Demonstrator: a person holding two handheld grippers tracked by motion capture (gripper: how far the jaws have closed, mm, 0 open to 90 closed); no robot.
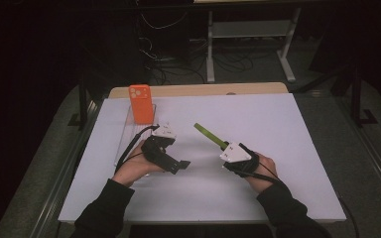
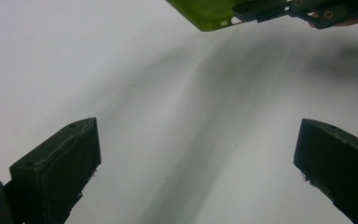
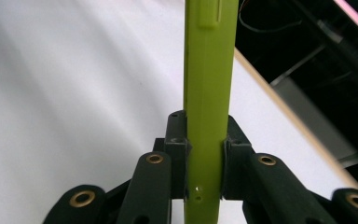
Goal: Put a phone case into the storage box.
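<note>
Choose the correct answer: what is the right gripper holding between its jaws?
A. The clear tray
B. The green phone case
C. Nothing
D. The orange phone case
B: in the right gripper view the right gripper has its jaws pressed on both sides of the green phone case, while the orange phone case stands in the clear tray on the table.
</note>
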